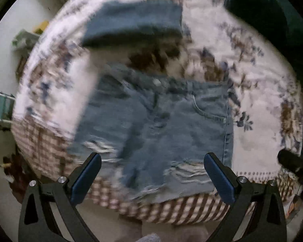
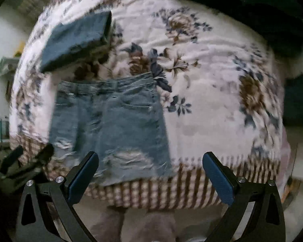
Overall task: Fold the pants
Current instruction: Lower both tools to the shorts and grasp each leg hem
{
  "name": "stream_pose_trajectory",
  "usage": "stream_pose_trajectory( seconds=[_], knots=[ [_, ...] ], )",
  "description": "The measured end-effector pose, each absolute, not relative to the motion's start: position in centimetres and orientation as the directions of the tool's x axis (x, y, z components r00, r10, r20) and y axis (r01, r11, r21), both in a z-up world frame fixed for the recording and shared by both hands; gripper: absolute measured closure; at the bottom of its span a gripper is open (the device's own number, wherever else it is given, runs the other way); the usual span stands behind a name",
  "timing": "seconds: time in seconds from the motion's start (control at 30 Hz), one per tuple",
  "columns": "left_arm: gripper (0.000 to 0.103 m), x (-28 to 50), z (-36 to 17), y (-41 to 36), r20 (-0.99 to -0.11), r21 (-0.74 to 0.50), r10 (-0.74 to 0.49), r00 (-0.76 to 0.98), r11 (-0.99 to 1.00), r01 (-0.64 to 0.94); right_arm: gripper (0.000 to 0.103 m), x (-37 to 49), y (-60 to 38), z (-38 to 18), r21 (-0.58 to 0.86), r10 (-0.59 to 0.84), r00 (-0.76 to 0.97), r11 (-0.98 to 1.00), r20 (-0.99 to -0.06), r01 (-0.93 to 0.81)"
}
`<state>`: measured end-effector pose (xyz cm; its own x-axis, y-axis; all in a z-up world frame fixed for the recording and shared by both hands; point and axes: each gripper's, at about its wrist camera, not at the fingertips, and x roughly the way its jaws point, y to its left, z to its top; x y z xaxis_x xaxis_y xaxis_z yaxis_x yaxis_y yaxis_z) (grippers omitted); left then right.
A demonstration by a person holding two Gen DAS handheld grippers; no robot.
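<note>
Light blue ripped jeans (image 1: 157, 127) lie on a floral bedspread (image 1: 252, 76), waistband away from me, folded over with the frayed knees hanging at the near bed edge. They show left of centre in the right wrist view (image 2: 111, 125). My left gripper (image 1: 152, 159) is open and empty, hovering above the jeans' near end. My right gripper (image 2: 150, 158) is open and empty, just right of the jeans' near end, over the bed edge. The left gripper's body shows at the lower left of the right wrist view (image 2: 26, 163).
A folded darker denim garment (image 1: 135, 22) lies further back on the bed, also in the right wrist view (image 2: 76, 40). A dark green pillow (image 1: 262, 10) sits at the back right. A checked bed skirt (image 2: 161, 189) runs along the near edge. Shelves stand left (image 1: 0, 104).
</note>
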<state>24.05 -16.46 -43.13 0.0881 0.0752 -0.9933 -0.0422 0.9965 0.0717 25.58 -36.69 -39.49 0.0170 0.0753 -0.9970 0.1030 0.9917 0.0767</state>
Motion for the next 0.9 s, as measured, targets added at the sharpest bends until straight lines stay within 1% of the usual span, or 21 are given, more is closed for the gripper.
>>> stream_pose_trajectory(
  seconds=[0.1, 0.13, 0.17, 0.2, 0.23, 0.27, 0.37, 0.47, 0.63, 0.67, 0.7, 0.73, 0.77, 0.8, 0.83, 0.87, 0.9],
  knots=[
    [0.0, 23.9, -48.7, -19.4, -0.995, 0.089, 0.09, 0.034, 0.996, -0.023, 0.006, 28.2, -38.6, -44.8, 0.115, 0.118, -0.034, 0.991, -0.992, 0.074],
    [0.0, 23.6, -50.7, -20.4, -0.995, 0.093, 0.094, 0.015, 0.995, -0.017, 0.009, 29.2, -39.3, -46.8, 0.134, 0.138, -0.054, 0.988, -0.989, 0.075],
    [0.0, 23.3, -51.7, -21.0, -0.995, 0.096, 0.096, 0.003, 0.995, -0.014, 0.015, 29.9, -39.8, -48.5, 0.153, 0.159, -0.072, 0.985, -0.985, 0.077],
    [0.0, 22.8, -52.8, -21.7, -0.996, 0.091, 0.091, -0.016, 0.996, -0.016, 0.018, 31.1, -40.7, -50.8, 0.181, 0.189, -0.096, 0.98, -0.977, 0.083],
    [0.0, 22.1, -53.8, -22.5, -0.996, 0.088, 0.087, -0.031, 0.996, -0.02, 0.028, 31.4, -41.0, -52.1, 0.2, 0.209, -0.114, 0.976, -0.971, 0.085],
    [0.0, 21.5, -54.4, -23.0, -0.996, 0.085, 0.084, -0.043, 0.996, -0.023, 0.033, 32.2, -41.4, -53.8, 0.222, 0.232, -0.136, 0.971, -0.963, 0.085],
    [0.0, 19.1, -56.0, -24.8, -0.994, 0.078, 0.075, -0.079, 0.997, -0.029, 0.033, 34.0, -41.4, -57.8, 0.287, 0.295, -0.209, 0.956, -0.932, 0.067],
    [0.0, 16.7, -57.0, -26.9, -0.991, 0.045, 0.04, -0.125, 0.998, -0.033, 0.033, 35.4, -40.5, -60.2, 0.328, 0.325, -0.256, 0.944, -0.91, 0.033],
    [0.007, 14.0, -58.0, -30.2, -0.986, 0.006, 0.008, -0.164, 1.0, 0.012, 0.033, 37.7, -38.2, -62.9, 0.361, 0.329, -0.299, 0.931, -0.896, -0.057],
    [0.016, 13.9, -58.0, -30.5, -0.987, 0.01, 0.014, -0.158, 1.0, 0.024, 0.033, 38.0, -37.8, -63.5, 0.369, 0.335, -0.309, 0.927, -0.89, -0.06],
    [0.028, 13.9, -57.9, -30.5, -0.989, 0.008, 0.012, -0.148, 1.0, 0.028, 0.033, 38.3, -37.5, -63.9, 0.366, 0.33, -0.311, 0.928, -0.891, -0.065],
    [0.034, 14.0, -57.7, -30.2, -0.991, -0.002, 0.0, -0.134, 1.0, 0.013, 0.033, 38.4, -36.9, -64.3, 0.367, 0.325, -0.318, 0.927, -0.89, -0.078],
    [0.054, 14.1, -57.4, -29.9, -0.992, -0.016, -0.016, -0.124, 1.0, -0.001, 0.033, 38.5, -36.3, -64.9, 0.37, 0.32, -0.335, 0.924, -0.886, -0.095],
    [0.075, 14.2, -56.8, -29.4, -0.994, -0.028, -0.03, -0.107, 0.999, -0.018, 0.033, 38.5, -36.0, -65.3, 0.361, 0.309, -0.336, 0.927, -0.89, -0.102],
    [0.083, 14.5, -55.9, -28.8, -0.994, -0.042, -0.046, -0.096, 0.998, -0.039, 0.036, 38.5, -35.9, -65.3, 0.364, 0.314, -0.325, 0.925, -0.892, -0.105],
    [0.092, 14.4, -55.1, -28.1, -0.993, -0.066, -0.07, -0.092, 0.996, -0.054, 0.059, 38.4, -35.6, -65.1, 0.375, 0.325, -0.306, 0.92, -0.895, -0.119],
    [0.096, 14.3, -54.0, -27.5, -0.992, -0.089, -0.094, -0.084, 0.994, -0.064, 0.075, 38.4, -35.4, -64.7, 0.375, 0.325, -0.284, 0.917, -0.902, -0.14]
  ],
)
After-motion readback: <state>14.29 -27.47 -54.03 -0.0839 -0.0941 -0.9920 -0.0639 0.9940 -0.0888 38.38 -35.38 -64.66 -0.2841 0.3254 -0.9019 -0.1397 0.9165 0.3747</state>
